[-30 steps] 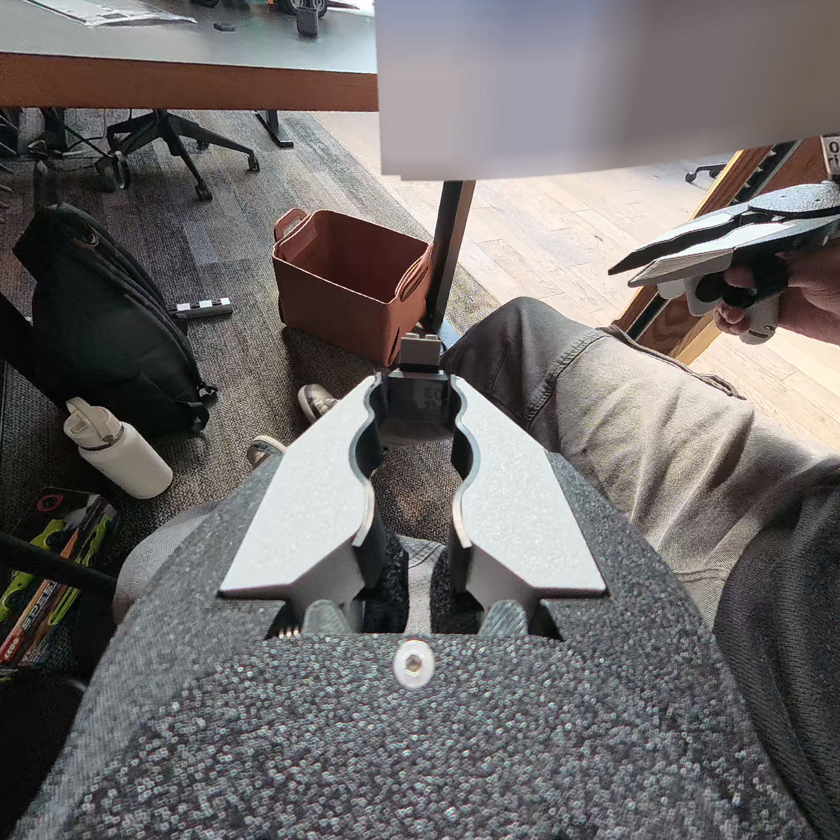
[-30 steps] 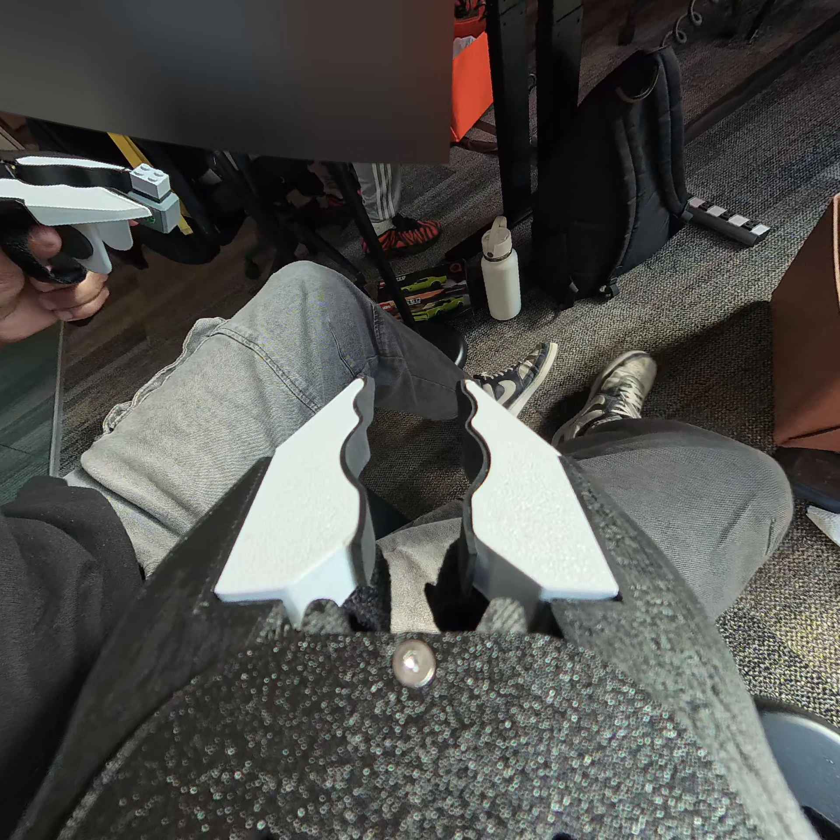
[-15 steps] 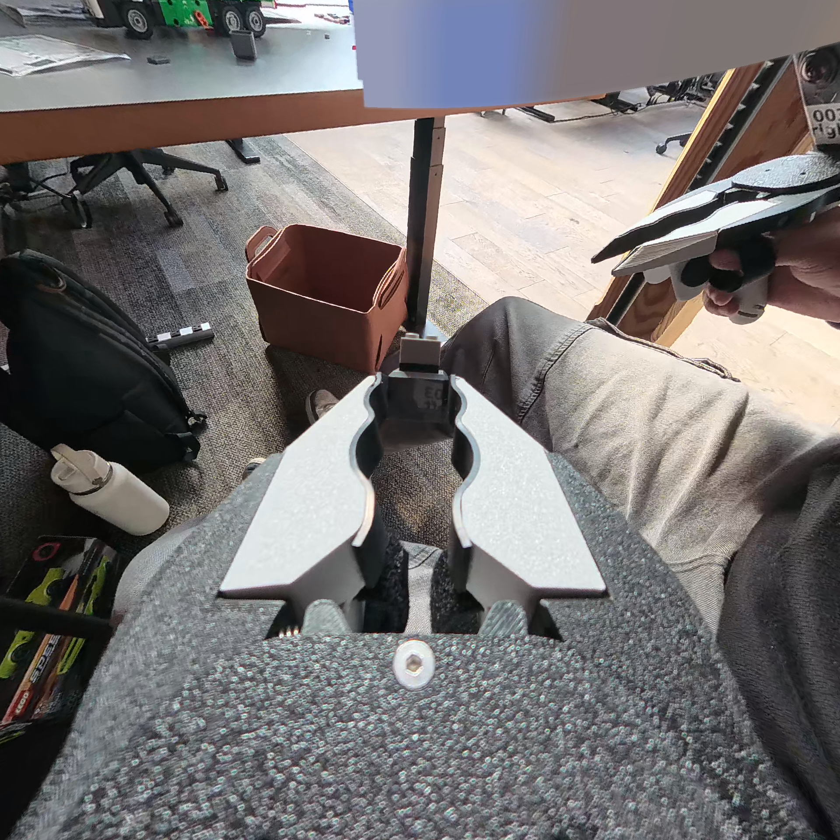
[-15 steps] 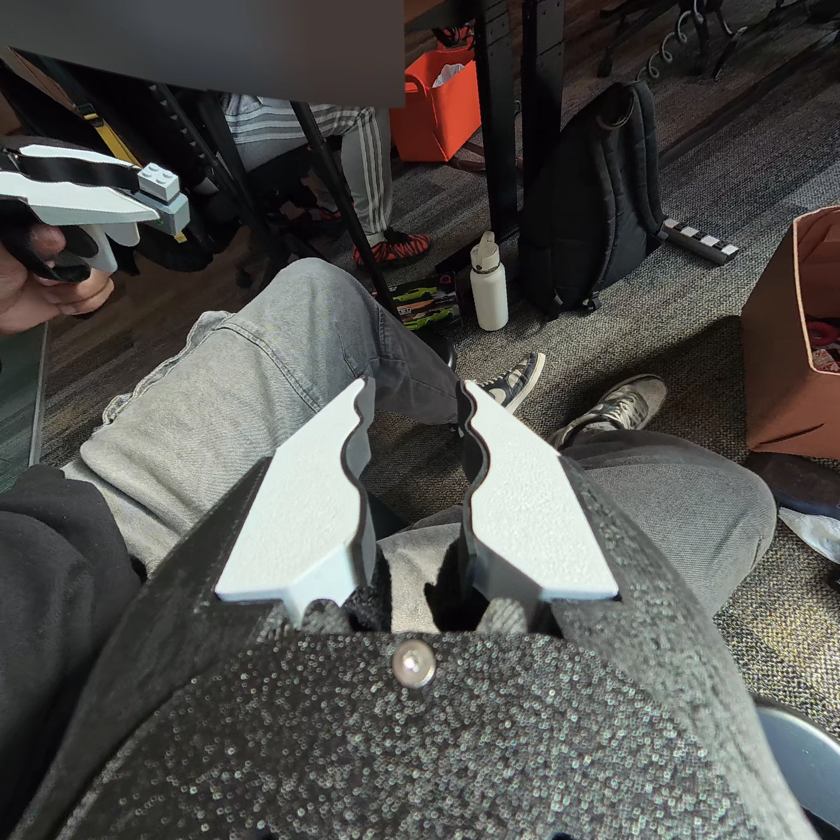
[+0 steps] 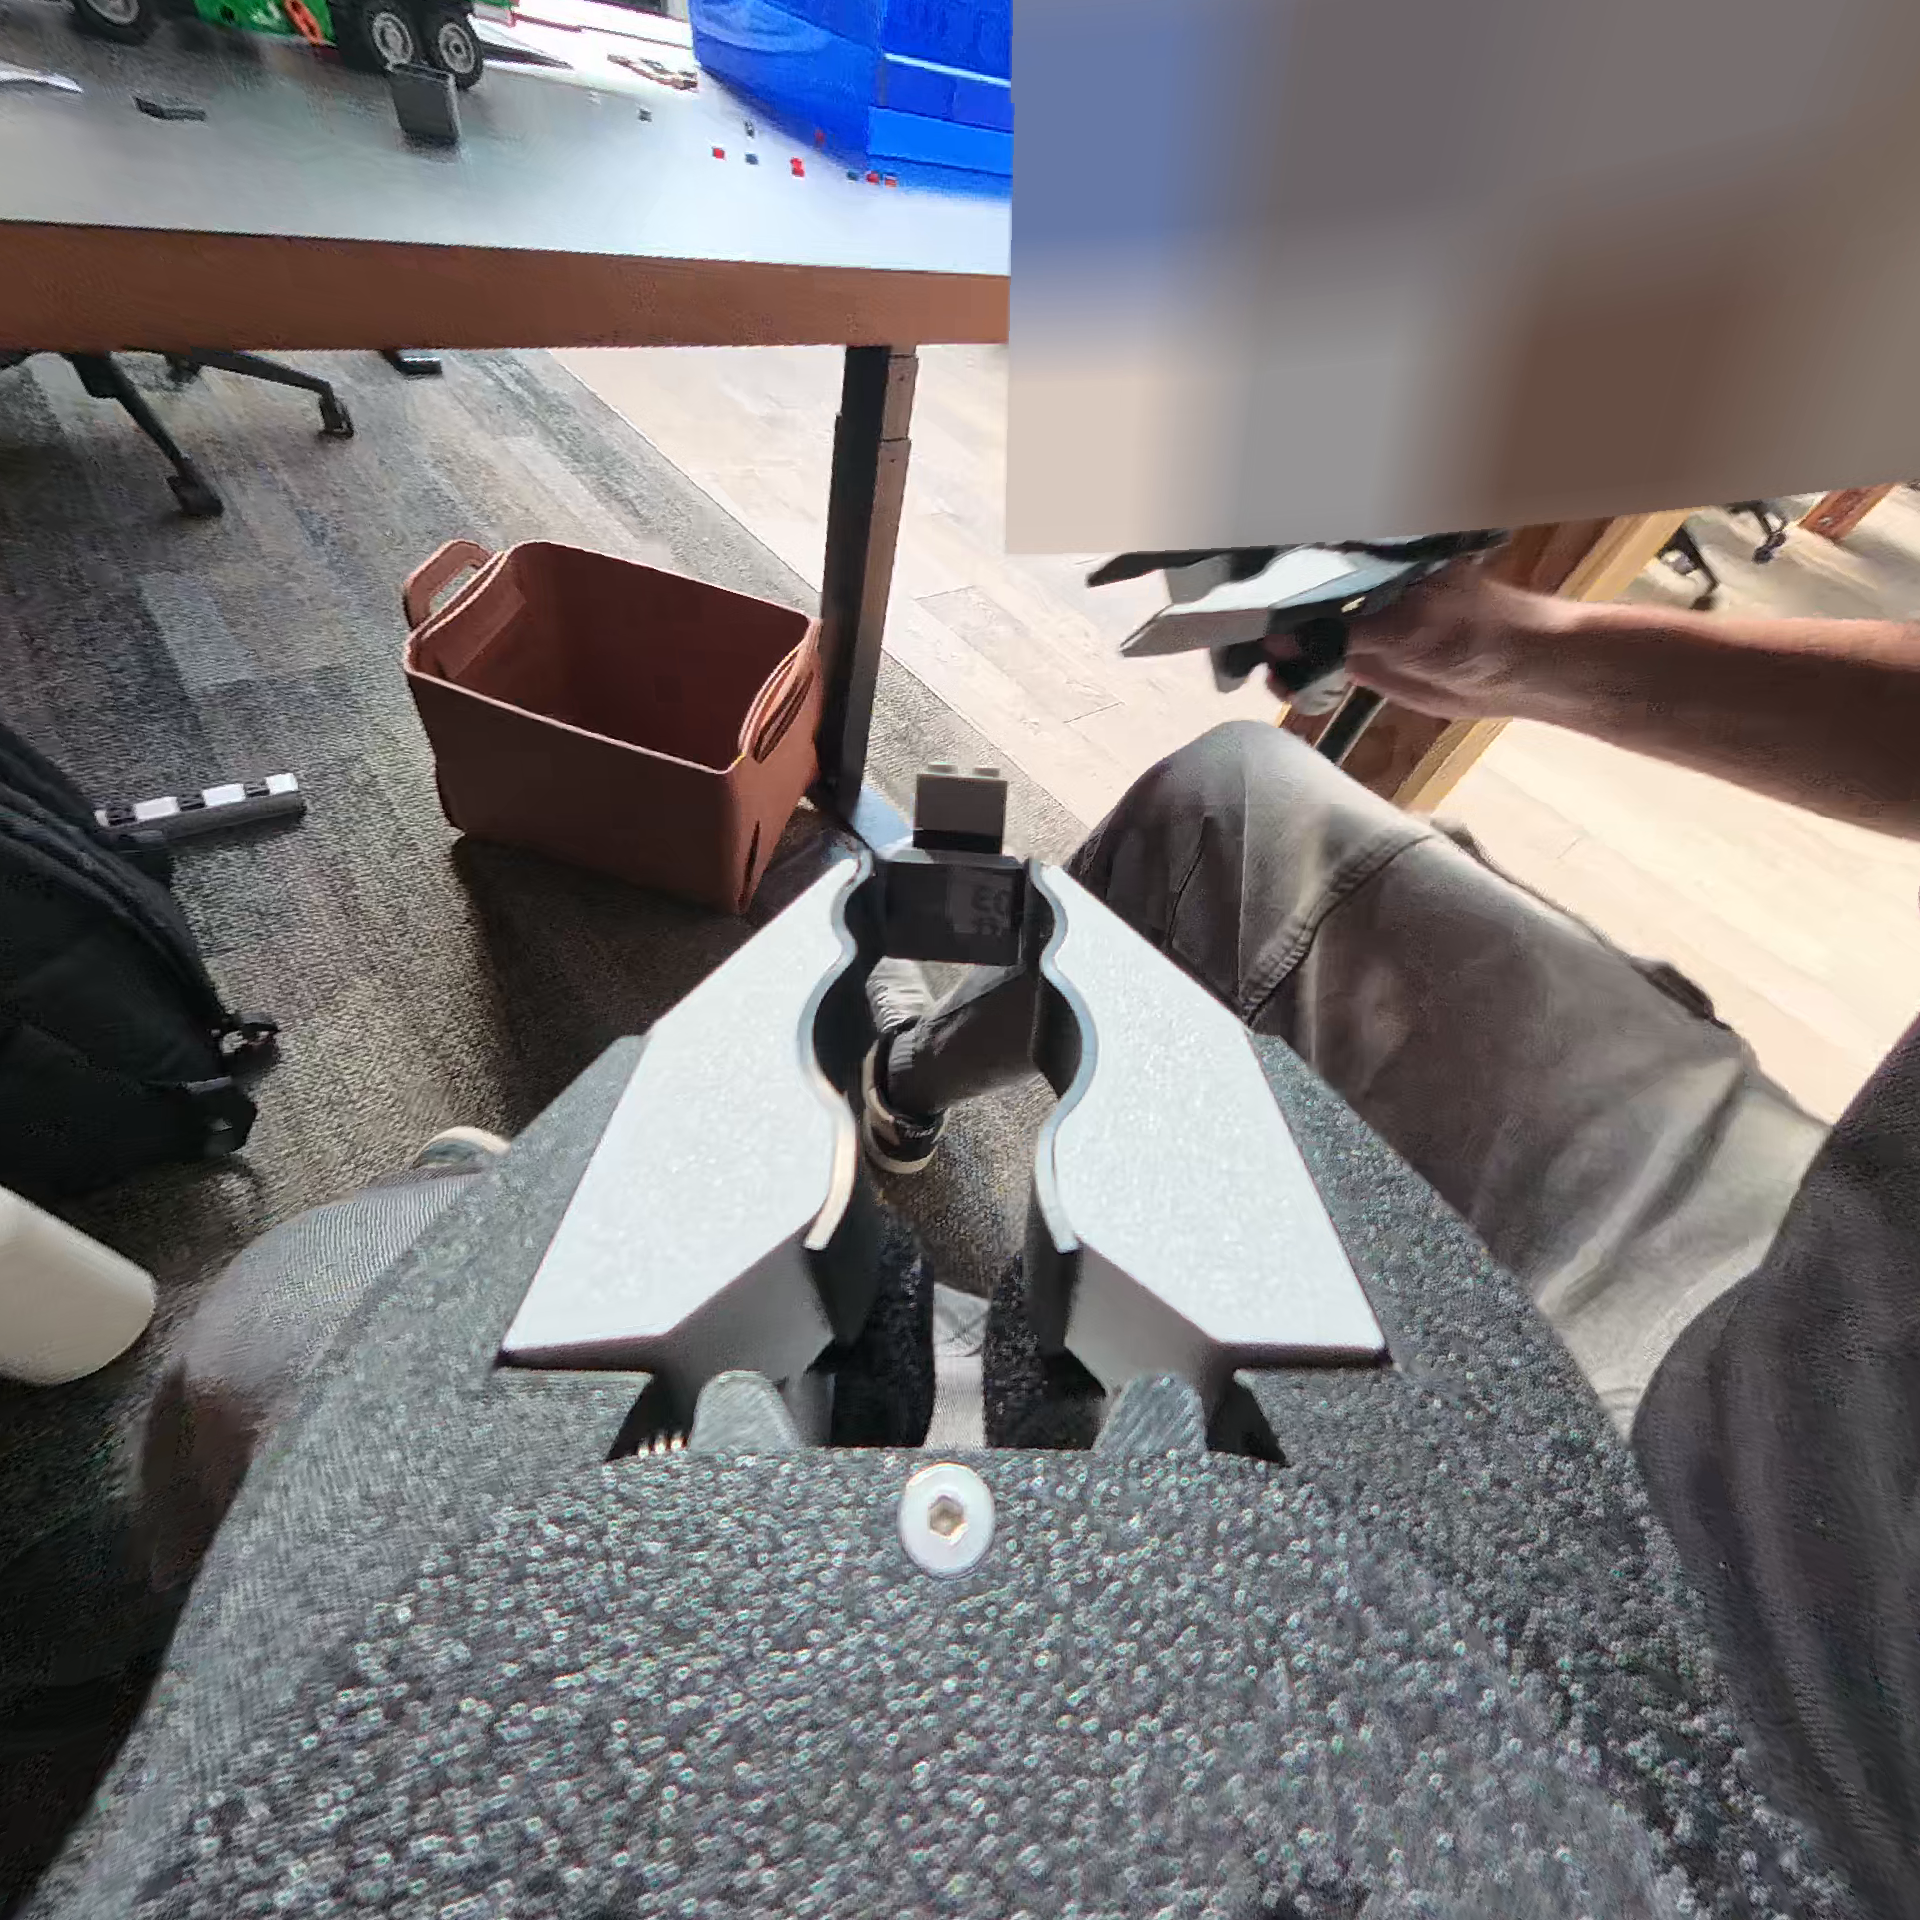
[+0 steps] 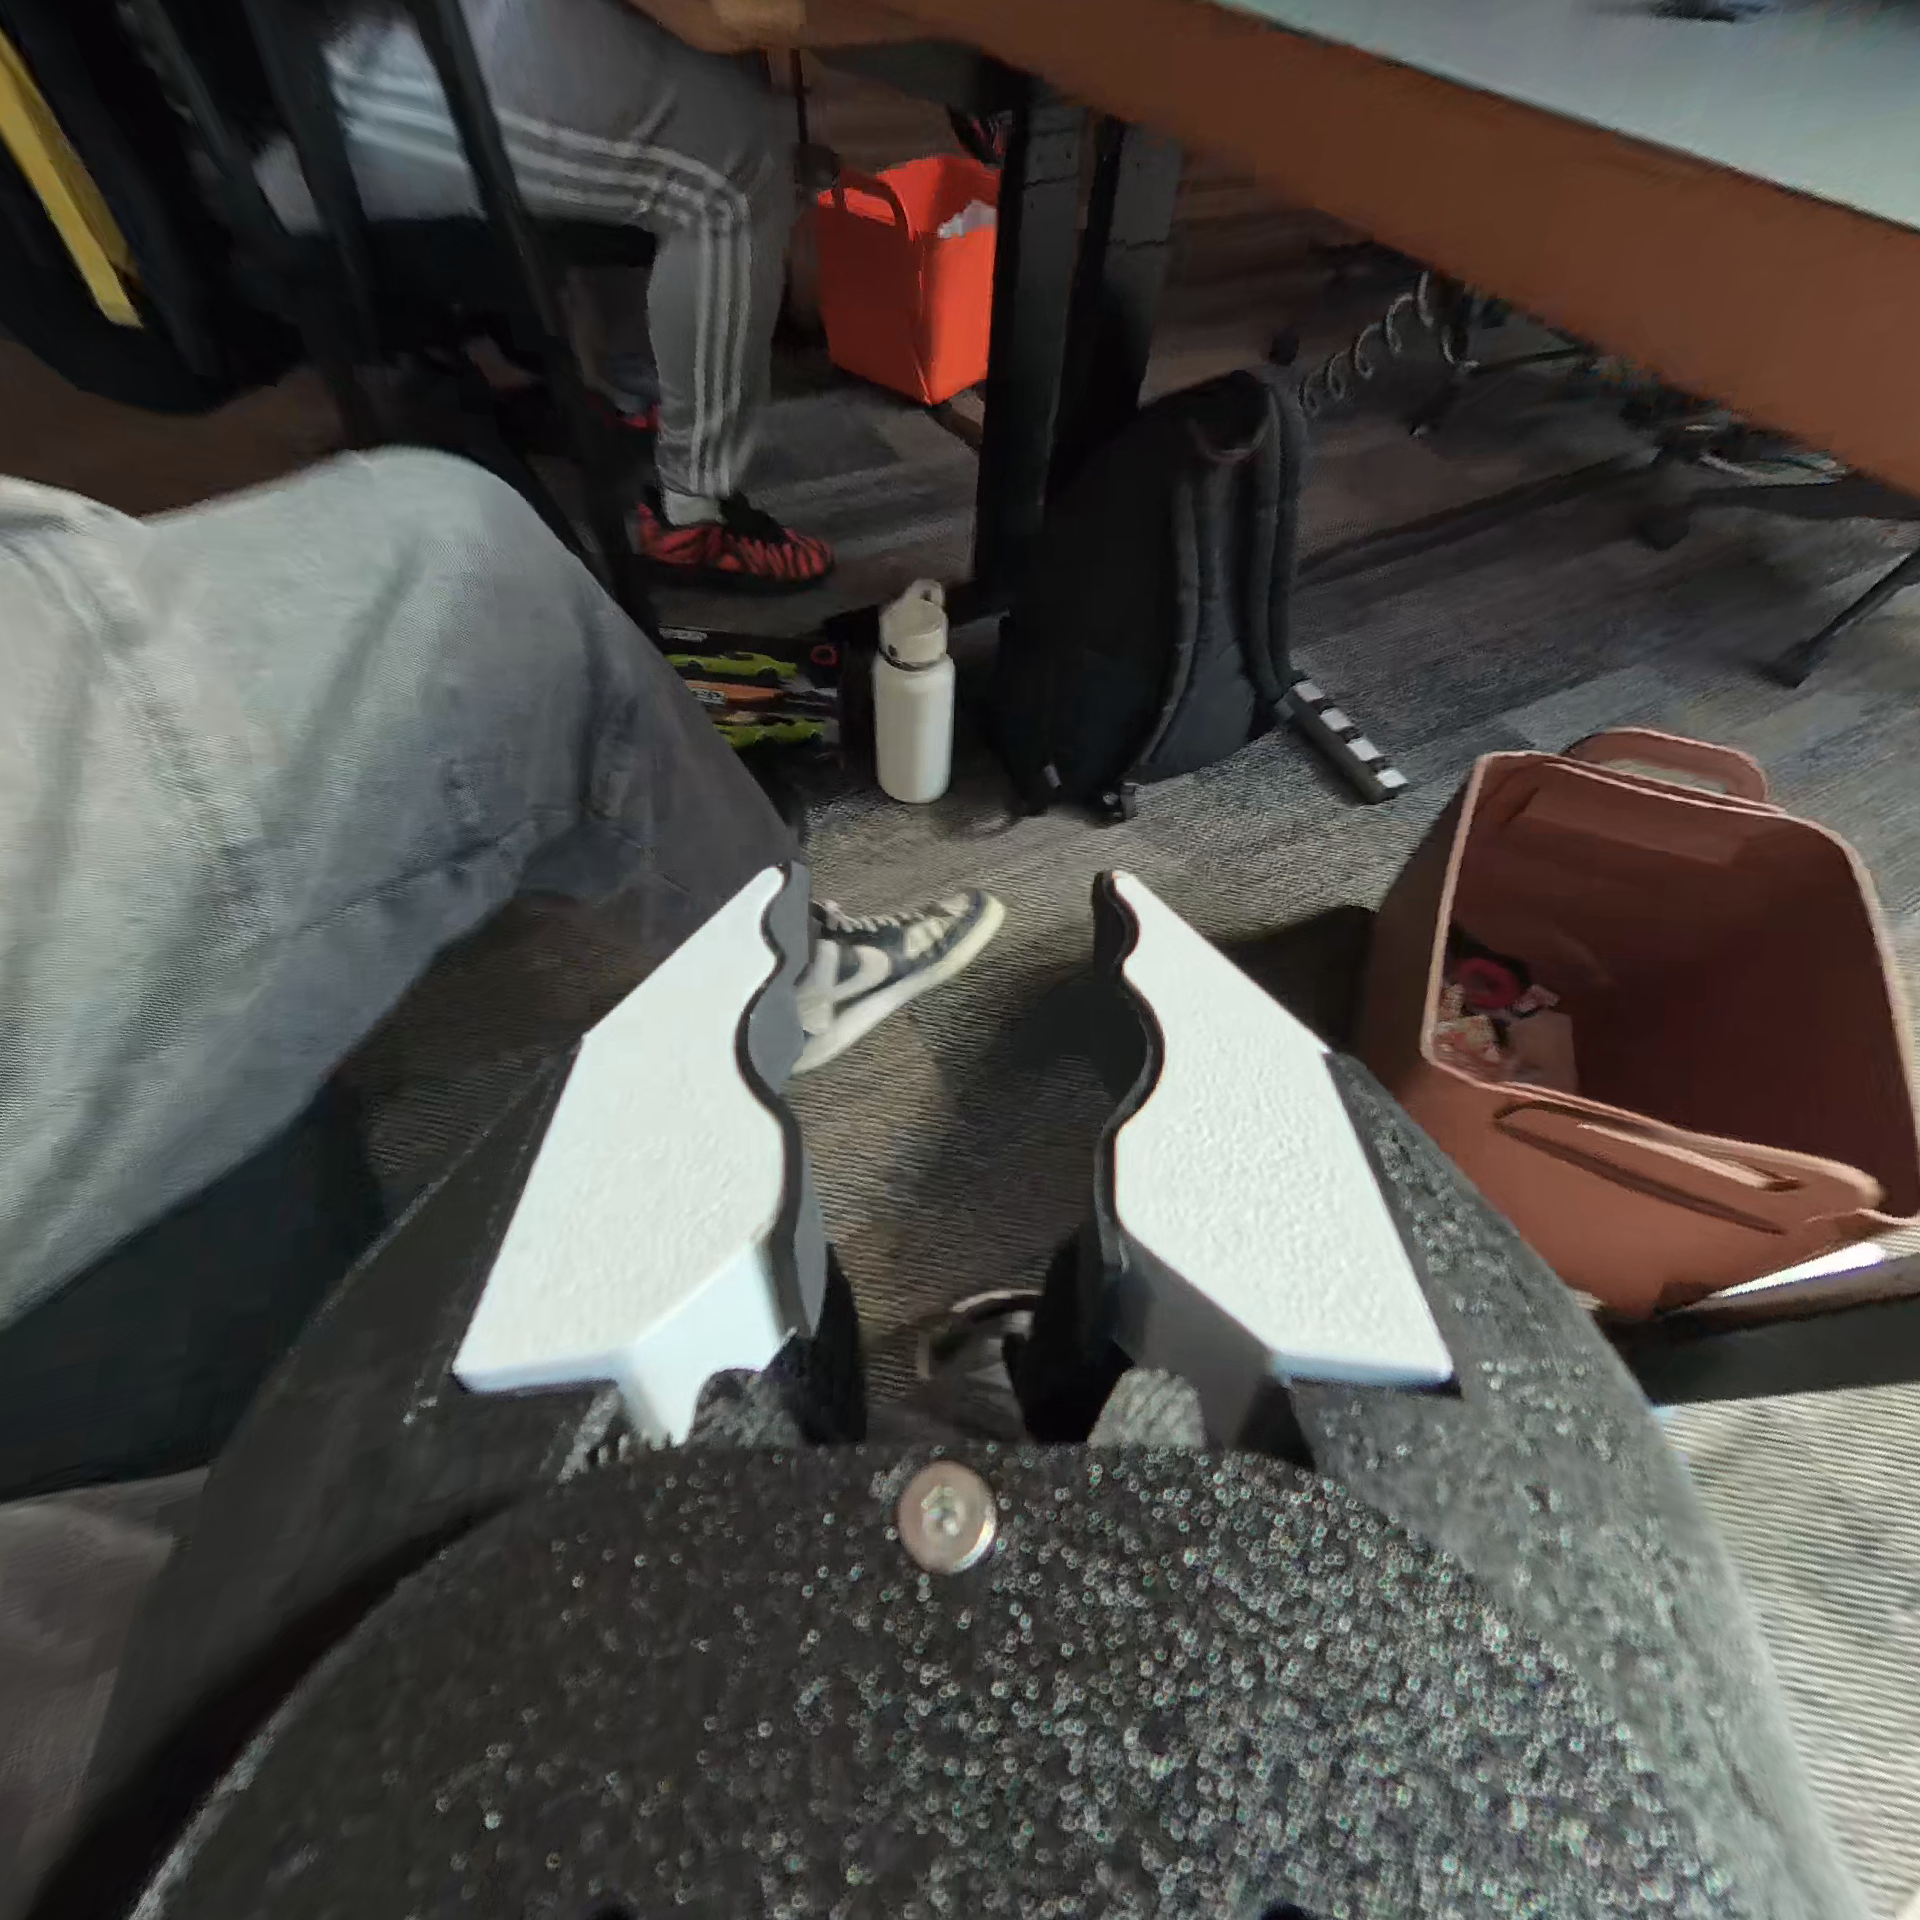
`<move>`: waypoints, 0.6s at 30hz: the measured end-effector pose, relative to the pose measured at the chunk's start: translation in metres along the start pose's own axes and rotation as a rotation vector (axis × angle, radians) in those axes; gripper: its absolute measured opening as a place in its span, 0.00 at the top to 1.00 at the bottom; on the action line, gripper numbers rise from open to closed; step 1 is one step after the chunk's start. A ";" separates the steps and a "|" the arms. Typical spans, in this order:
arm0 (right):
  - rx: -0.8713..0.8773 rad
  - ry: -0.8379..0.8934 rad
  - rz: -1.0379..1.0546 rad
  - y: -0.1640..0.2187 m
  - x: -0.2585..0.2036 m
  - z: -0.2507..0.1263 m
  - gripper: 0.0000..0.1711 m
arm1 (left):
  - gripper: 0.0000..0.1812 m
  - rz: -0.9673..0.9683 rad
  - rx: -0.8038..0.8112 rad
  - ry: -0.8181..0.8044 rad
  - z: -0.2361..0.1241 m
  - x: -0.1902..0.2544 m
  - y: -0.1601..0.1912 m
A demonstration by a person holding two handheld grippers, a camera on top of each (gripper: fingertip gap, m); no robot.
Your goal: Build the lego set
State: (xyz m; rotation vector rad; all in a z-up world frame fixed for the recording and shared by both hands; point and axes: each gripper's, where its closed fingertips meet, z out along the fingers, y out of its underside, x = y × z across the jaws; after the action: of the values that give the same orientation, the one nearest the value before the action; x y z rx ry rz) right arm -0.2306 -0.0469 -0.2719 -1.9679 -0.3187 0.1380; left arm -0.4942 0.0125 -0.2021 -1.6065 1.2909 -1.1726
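My left gripper (image 5: pixel 954 914) is shut on a small grey lego assembly (image 5: pixel 956 873), a dark block with a lighter grey brick on top, held in the air above my lap. My right gripper (image 6: pixel 945 904) is open and empty, pointing down at the carpet; it also shows at the right of the left wrist view (image 5: pixel 1278 608), held in a hand. On the table (image 5: pixel 499 291) at the top left stand a green lego truck (image 5: pixel 312 26) with black wheels and several small loose pieces (image 5: pixel 800 166).
A brown bin (image 5: pixel 613 707) sits on the carpet by the black table leg (image 5: pixel 868 561); it also shows in the right wrist view (image 6: pixel 1631 1018). A black backpack (image 6: pixel 1153 603), white bottle (image 6: pixel 912 696), blue box (image 5: pixel 862 83) and my knees (image 5: pixel 1403 987) are around. One gripper's finger ends stand about 30 cm off the other's.
Both grippers have risen and tilted up, so the table top comes into view. The right gripper has swung right toward the brown bin and its jaws stand wider. The left still holds the assembly.
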 end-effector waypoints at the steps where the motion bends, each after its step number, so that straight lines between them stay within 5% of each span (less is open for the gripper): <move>1: -0.028 0.028 -0.044 0.013 0.028 0.017 0.67 | 0.87 -0.020 0.014 0.030 0.008 0.001 -0.006; 5: 0.032 0.044 -0.231 0.047 0.117 0.085 0.66 | 0.87 -0.127 0.069 0.159 0.044 0.007 -0.028; 9: 0.092 0.091 -0.343 0.111 0.199 0.150 0.69 | 0.87 -0.055 -0.017 0.093 0.077 -0.011 -0.013; 14: -0.032 0.115 -0.109 0.218 0.302 0.225 0.59 | 0.87 -0.017 -0.065 0.017 0.104 -0.040 0.001; 18: -0.100 0.101 -0.116 0.272 0.329 0.264 0.58 | 0.86 0.042 -0.129 -0.036 0.110 -0.060 0.027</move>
State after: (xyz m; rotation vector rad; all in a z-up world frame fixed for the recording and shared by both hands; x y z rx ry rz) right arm 0.0636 0.1762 -0.6117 -2.0413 -0.3785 -0.0533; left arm -0.4012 0.0667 -0.2720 -1.6763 1.3943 -1.0486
